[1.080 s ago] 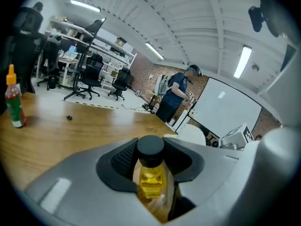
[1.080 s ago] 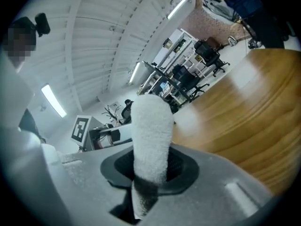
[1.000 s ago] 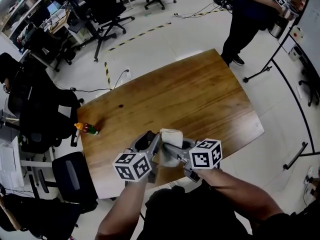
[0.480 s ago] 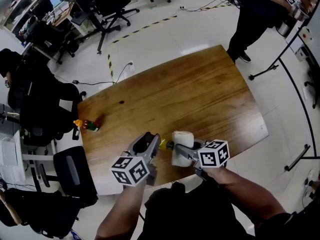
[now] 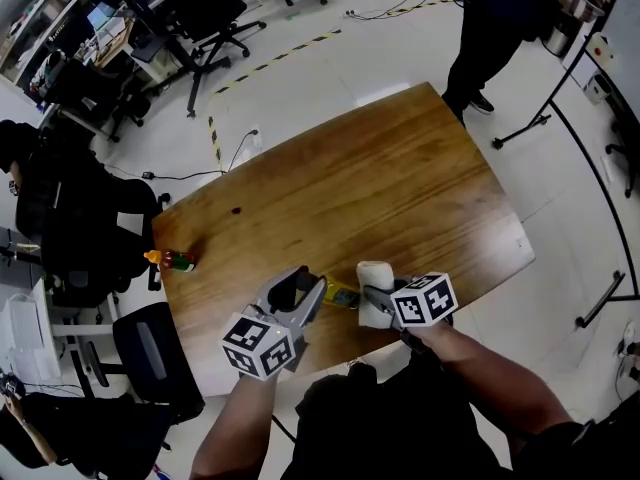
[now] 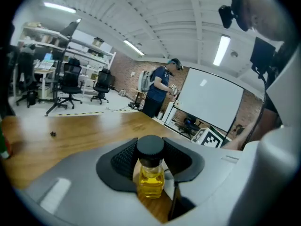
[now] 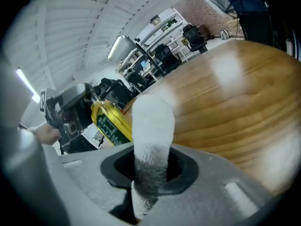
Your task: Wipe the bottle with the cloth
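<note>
My left gripper [image 5: 312, 296] is shut on a small bottle [image 6: 151, 172] of yellow liquid with a black cap, held near the table's front edge. The bottle [image 5: 343, 295] lies roughly level and pokes out to the right of the jaws. My right gripper [image 5: 378, 303] is shut on a folded white cloth [image 5: 374, 291], which stands up from the jaws just right of the bottle. In the right gripper view the cloth [image 7: 151, 142] rises beside the bottle's green label [image 7: 111, 122]; whether the two touch I cannot tell.
The wooden table [image 5: 400, 188] stretches away behind the grippers. A small orange-capped sauce bottle [image 5: 172, 261] lies at its left edge. Black office chairs [image 5: 150, 353] crowd the left side. A person [image 5: 500, 28] stands beyond the far right corner.
The right gripper with the cloth has moved right and down, off the top of the bottle to its right side. The left gripper has rolled a little and the bottle now shows.
</note>
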`<control>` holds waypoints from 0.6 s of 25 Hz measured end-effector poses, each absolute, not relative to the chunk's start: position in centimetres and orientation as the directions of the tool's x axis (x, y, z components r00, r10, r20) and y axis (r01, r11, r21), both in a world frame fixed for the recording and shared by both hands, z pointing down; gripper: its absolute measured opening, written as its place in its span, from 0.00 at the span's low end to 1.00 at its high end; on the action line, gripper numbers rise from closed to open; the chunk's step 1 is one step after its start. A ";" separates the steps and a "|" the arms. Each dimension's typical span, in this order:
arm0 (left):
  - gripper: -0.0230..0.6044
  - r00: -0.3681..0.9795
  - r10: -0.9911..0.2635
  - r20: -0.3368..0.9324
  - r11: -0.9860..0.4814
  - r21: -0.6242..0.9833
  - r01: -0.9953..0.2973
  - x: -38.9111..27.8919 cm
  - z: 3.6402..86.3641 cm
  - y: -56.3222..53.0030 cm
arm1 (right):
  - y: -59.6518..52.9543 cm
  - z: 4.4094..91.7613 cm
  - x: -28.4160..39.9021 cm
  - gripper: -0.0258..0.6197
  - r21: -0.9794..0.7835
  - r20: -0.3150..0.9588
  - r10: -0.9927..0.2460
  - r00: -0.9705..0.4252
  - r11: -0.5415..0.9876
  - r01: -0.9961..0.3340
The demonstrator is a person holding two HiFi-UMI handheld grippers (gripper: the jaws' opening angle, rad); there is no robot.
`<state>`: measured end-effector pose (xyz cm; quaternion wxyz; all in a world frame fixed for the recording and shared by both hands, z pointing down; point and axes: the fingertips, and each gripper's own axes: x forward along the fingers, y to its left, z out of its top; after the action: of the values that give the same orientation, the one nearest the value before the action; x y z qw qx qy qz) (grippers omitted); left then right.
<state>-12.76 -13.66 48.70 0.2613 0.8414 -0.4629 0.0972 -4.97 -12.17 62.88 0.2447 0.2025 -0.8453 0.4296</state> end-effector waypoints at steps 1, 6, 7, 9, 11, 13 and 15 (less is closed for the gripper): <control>0.32 0.586 -0.705 0.399 -0.491 0.322 -0.809 -11.9 48.5 -13.3 | -12.4 62.1 -4.7 0.15 -0.623 0.575 -0.145 -0.805 0.559 -0.546; 0.32 0.778 -0.502 0.376 -0.791 0.163 -0.589 -7.9 47.6 -10.0 | -12.6 56.2 -3.2 0.15 -0.772 0.294 -0.076 -0.953 0.569 -0.284; 0.32 0.805 -0.455 0.380 -0.834 0.134 -0.535 -7.3 47.5 -9.3 | -12.6 54.9 -2.9 0.15 -0.819 0.205 -0.048 -0.977 0.538 -0.199; 0.32 0.836 -0.381 0.396 -0.886 0.102 -0.452 -6.4 47.3 -8.5 | -12.4 52.8 -2.6 0.15 -0.880 0.064 -0.007 -0.998 0.471 -0.060; 0.32 0.846 -0.336 0.414 -0.909 0.092 -0.407 -5.8 47.4 -8.0 | -11.6 51.9 -3.3 0.15 -0.893 0.000 0.028 -1.000 0.450 0.013; 0.32 0.847 -0.309 0.432 -0.921 0.085 -0.379 -5.2 47.7 -7.7 | -10.6 51.8 -4.4 0.15 -0.885 -0.012 0.058 -0.998 0.465 0.037; 0.32 0.850 -0.296 0.436 -0.928 0.081 -0.365 -4.7 47.8 -7.4 | -9.8 51.8 -5.2 0.15 -0.880 -0.025 0.075 -0.997 0.472 0.058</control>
<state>-4.69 -7.43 47.83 0.0804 0.9583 -0.1724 0.2130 -5.22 -9.77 51.77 0.0085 -0.0386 -0.8580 0.5122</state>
